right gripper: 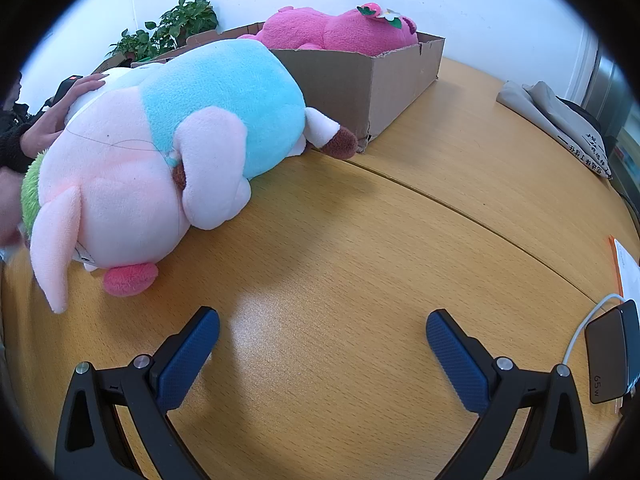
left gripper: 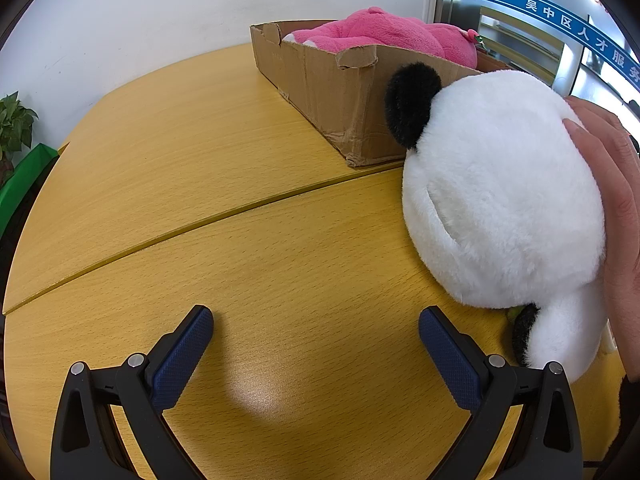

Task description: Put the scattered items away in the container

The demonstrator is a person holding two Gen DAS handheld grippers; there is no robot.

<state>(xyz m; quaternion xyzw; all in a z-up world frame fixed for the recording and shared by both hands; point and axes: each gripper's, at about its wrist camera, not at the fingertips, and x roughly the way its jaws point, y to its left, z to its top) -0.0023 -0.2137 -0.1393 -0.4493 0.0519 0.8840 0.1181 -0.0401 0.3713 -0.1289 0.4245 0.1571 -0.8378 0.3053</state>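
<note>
Left wrist view: left gripper hovers low over the wooden table, its blue-padded fingers spread wide with nothing between them.
Right wrist view: right gripper likewise has its jaws apart and empty above the table.
Container: a worn cardboard box sits toward the far side of the table, already holding a magenta plush — the same box and plush show in the right view.
Scattered items: a white panda plush lies on the table just beside the box, a bare hand pressed on it; a pink-and-blue pig plush lies on its side just in front of the box.
In the way: the pig plush hides the box's near left wall in the right view; a hand rests behind it.
Around: potted plant, grey bag, a charger with a white cable.
Writing: "65W" on the charger; Chinese characters on a blue sign — "吴中区人才服务".
</note>
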